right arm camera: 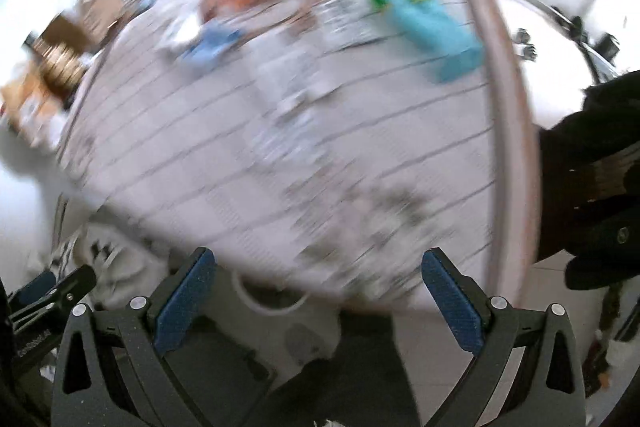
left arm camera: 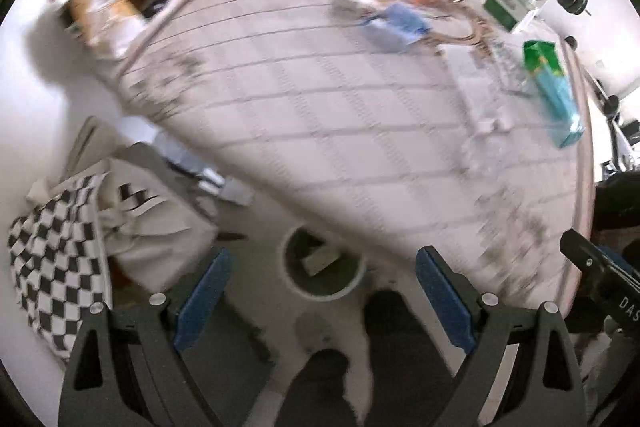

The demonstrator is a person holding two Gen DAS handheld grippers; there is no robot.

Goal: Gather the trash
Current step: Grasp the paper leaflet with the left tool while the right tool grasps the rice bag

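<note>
Tongs on both sides, left tongs [left arm camera: 323, 281] and right tongs [right arm camera: 318, 281], gape wide, holding nothing.

A bin [left arm camera: 324, 267] stands on the floor beside the table [left arm camera: 320, 107], whose far side holds cartons [left arm camera: 554, 95].

Near tablecloth [left arm camera: 320, 107] lies bare; litter [left arm camera: 396, 21] crowds its far edge.
</note>
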